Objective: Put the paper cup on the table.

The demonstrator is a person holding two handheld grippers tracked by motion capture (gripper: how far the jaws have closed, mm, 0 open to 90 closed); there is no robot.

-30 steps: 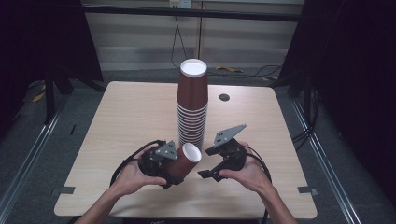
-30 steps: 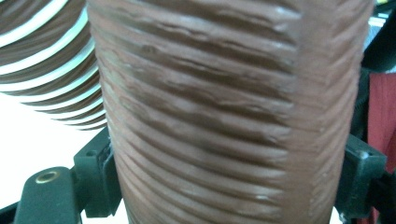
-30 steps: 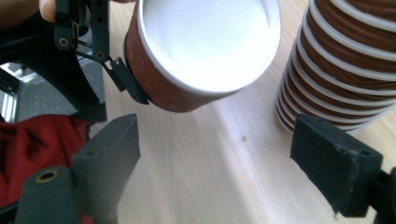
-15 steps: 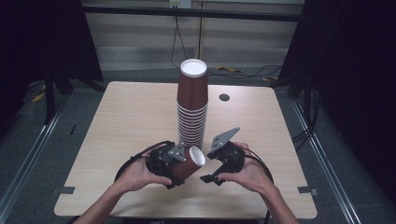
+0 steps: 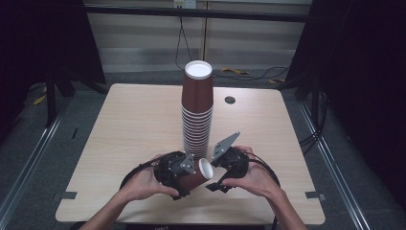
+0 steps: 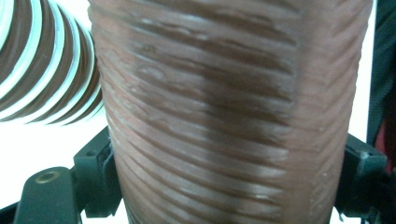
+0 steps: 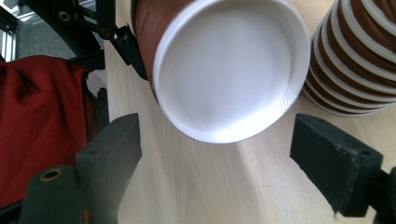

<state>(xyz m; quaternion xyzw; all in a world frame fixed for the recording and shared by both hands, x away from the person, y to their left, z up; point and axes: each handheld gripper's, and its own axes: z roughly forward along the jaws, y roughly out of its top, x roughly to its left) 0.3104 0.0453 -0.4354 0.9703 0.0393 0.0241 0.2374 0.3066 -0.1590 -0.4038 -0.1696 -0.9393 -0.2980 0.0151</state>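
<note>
Lying on its side near the front edge of the tabletop (image 5: 119, 124), the cup (image 5: 195, 175) points its long axis level, white mouth toward the right claw (image 5: 214, 179). The left claw (image 5: 184, 184) pinches its ribbed brown wall from both sides; the left gripper view shows that ribbing up close, with the stack (image 6: 42, 70) just beside it. The right gripper view looks straight into the cup's white inside instead. There the right claw's jaws stand spread on either side of the rim without touching it, and they have just been closing a little. The high view shows the stack upright, just behind both claws.
</note>
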